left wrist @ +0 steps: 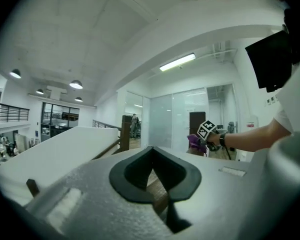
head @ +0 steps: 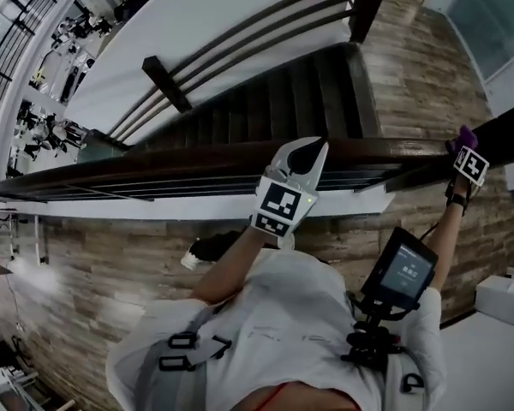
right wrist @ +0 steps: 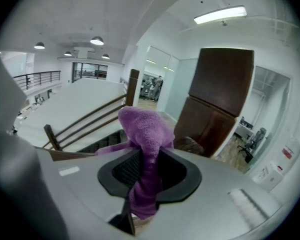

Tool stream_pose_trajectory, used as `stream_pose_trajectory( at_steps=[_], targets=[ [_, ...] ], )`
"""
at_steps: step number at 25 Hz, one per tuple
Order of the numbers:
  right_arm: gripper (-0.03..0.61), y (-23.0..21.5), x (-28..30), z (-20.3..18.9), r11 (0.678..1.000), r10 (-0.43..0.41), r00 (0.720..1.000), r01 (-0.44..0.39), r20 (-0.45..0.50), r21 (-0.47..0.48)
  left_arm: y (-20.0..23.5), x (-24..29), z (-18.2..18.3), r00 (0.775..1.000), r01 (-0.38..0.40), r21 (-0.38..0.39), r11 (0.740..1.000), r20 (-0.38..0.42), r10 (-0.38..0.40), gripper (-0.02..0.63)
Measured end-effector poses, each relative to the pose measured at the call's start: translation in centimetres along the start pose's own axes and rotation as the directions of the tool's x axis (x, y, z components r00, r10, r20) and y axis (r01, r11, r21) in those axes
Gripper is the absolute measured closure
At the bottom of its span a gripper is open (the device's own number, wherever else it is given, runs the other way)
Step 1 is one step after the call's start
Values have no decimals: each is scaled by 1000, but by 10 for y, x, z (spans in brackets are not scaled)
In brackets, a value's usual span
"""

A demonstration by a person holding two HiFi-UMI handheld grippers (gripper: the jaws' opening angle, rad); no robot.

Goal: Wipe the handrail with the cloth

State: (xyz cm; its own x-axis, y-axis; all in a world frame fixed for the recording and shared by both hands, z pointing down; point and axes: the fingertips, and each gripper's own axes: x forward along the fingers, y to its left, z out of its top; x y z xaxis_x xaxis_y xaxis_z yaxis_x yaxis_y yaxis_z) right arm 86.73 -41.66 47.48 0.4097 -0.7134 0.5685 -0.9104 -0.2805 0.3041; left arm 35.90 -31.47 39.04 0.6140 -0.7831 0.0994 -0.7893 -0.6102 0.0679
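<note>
The left gripper (head: 307, 154) rests on the top of the handrail (head: 171, 164), about midway along its length. Its jaws are pressed together and hold nothing; only the rail's wood shows behind them in the left gripper view. Farther right, near the rail's right end, the right gripper (head: 461, 146) has its jaws clamped on the purple cloth (right wrist: 142, 129), which bunches out past the tips and sits at the rail.

This looks like a wiping stroke at the right end. The next move likely calls for pressing the cloth flat on the rail's top and drawing it along toward the left gripper with steady contact, while the left one steadies.

The rail is dark polished wood above a stairwell (head: 274, 101), with a plank floor (head: 111, 264) underfoot. The room is a bright open office with glass partitions (left wrist: 175, 119) and strip lights (left wrist: 177, 62).
</note>
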Motion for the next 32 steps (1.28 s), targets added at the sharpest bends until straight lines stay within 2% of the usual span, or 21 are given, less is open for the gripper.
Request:
stream_pose_trajectory(
  at_steps=[3, 4, 6, 9, 13, 17, 19, 21, 24, 26, 29, 32],
  targets=[
    [489, 87, -30, 10, 981, 185, 982, -182, 41, -66, 37, -27, 10, 994, -97, -19, 995, 45, 97, 614],
    [489, 122, -45, 14, 962, 263, 963, -256, 65, -98, 48, -38, 12, 990, -128, -23, 992, 55, 129, 614],
    [488, 205, -86, 26, 898, 425, 897, -401, 121, -182, 73, -68, 12, 977, -199, -34, 979, 68, 201, 614],
    [488, 343, -162, 52, 756, 635, 750, -555, 184, -347, 119, -126, 5, 939, -332, -71, 941, 69, 337, 614],
    [486, 502, -264, 57, 515, 845, 507, -683, 171, -519, 173, -205, -4, 858, -503, -99, 858, 60, 510, 614],
    [488, 609, -357, 34, 270, 954, 291, -729, 73, -629, 211, -280, -10, 759, -640, -114, 760, 58, 648, 614],
    [488, 653, -397, 18, 163, 979, 201, -729, 19, -665, 228, -319, -13, 704, -699, -123, 705, 56, 708, 614],
    [488, 690, -433, 1, 74, 992, 126, -713, -24, -697, 242, -354, -18, 652, -747, -130, 652, 47, 757, 614],
    [486, 732, -487, -24, -19, 998, 33, -669, -55, -743, 261, -400, -28, 585, -800, -139, 583, 34, 811, 614],
    [485, 757, -523, -43, -68, 997, -14, -620, -75, -781, 272, -431, -36, 534, -835, -143, 530, 19, 846, 614],
    [480, 795, -561, -77, -126, 992, -50, -534, -118, -836, 289, -485, -50, 433, -891, -156, 426, -16, 901, 614],
    [480, 834, -587, -121, -210, 977, -73, -480, -200, -851, 299, -538, -69, 337, -930, -178, 322, -59, 940, 614]
  ],
)
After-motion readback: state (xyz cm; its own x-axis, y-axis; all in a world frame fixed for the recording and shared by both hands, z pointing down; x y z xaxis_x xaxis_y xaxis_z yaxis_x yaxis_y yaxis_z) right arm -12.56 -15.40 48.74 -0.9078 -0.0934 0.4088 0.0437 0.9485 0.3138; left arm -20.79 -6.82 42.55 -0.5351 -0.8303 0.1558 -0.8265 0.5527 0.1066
